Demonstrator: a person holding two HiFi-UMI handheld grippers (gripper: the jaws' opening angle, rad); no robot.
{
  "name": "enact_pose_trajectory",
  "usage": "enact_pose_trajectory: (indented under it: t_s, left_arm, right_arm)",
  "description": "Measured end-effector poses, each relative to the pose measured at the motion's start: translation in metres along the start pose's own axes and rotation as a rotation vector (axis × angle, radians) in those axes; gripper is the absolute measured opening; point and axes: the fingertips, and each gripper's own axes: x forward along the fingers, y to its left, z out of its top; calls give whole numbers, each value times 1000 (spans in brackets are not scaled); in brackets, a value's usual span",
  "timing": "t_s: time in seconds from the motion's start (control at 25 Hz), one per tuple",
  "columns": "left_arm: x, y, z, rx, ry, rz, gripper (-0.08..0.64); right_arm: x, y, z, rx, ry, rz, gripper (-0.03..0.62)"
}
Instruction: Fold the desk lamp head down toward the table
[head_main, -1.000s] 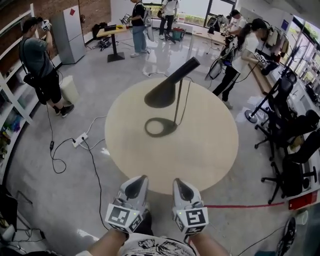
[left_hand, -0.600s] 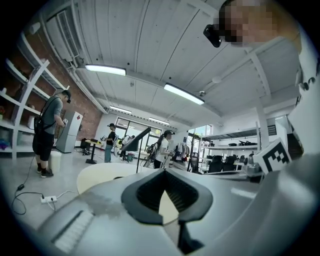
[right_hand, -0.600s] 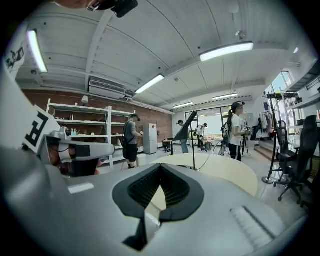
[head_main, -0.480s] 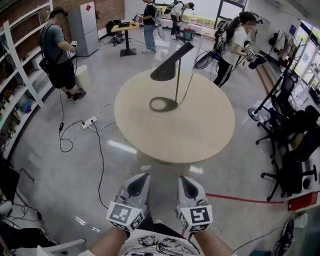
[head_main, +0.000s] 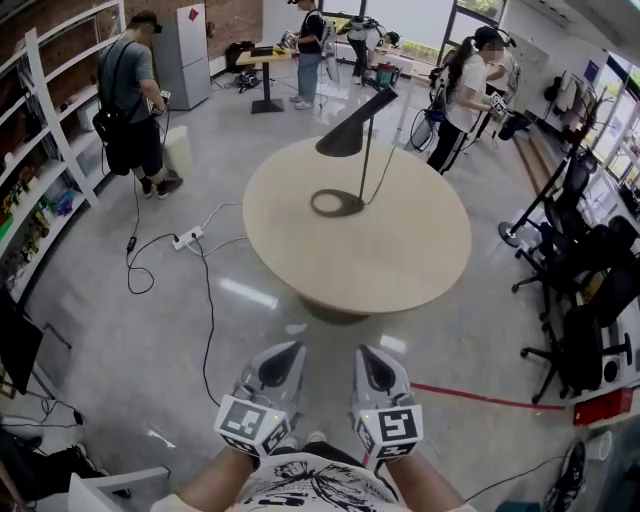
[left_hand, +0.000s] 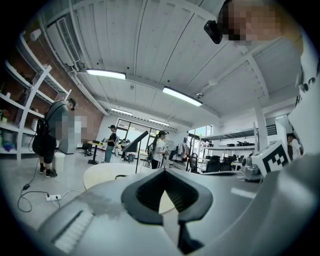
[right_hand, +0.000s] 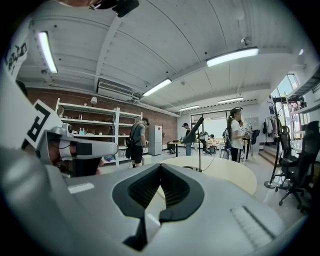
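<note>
The black desk lamp (head_main: 352, 140) stands on the far part of the round beige table (head_main: 400, 250), its cone head raised and slanting up to the right over its ring base (head_main: 337, 203). Both gripper views show the desk lamp (left_hand: 135, 142) (right_hand: 196, 131) small and far off. My left gripper (head_main: 281, 354) and right gripper (head_main: 367, 357) are held side by side close to my body, over the floor and well short of the table. The jaws of the left gripper (left_hand: 167, 195) and the right gripper (right_hand: 159, 195) meet with nothing between them.
A white power strip (head_main: 187, 238) and black cables lie on the floor left of the table. Office chairs (head_main: 590, 300) stand at the right, beyond a red floor line (head_main: 470, 398). Several people stand around the far side. Shelves (head_main: 40, 150) line the left wall.
The table and lamp now lie farther from me than a second ago, when the table's near edge was right in front of the grippers. The grippers stay shut near my body.
</note>
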Motion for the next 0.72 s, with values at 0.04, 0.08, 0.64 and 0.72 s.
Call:
enact_pose_trajectory:
  t_s: [0.04, 0.08, 0.64, 0.72]
  left_arm:
    - [-2, 0, 2, 1, 1, -3, 3]
    - [-5, -1, 5, 2, -1, -4, 3]
    - [-30, 12, 26, 61, -28, -17, 3]
    - [-29, 11, 27, 62, -28, -26, 3]
  right_arm:
    - [-1, 1, 2, 0, -1, -6, 9]
    - [-3, 3, 4, 3, -4, -12, 9]
    - [-8, 26, 16, 11, -19, -38, 8]
    - [-10, 27, 17, 7, -24, -42, 8]
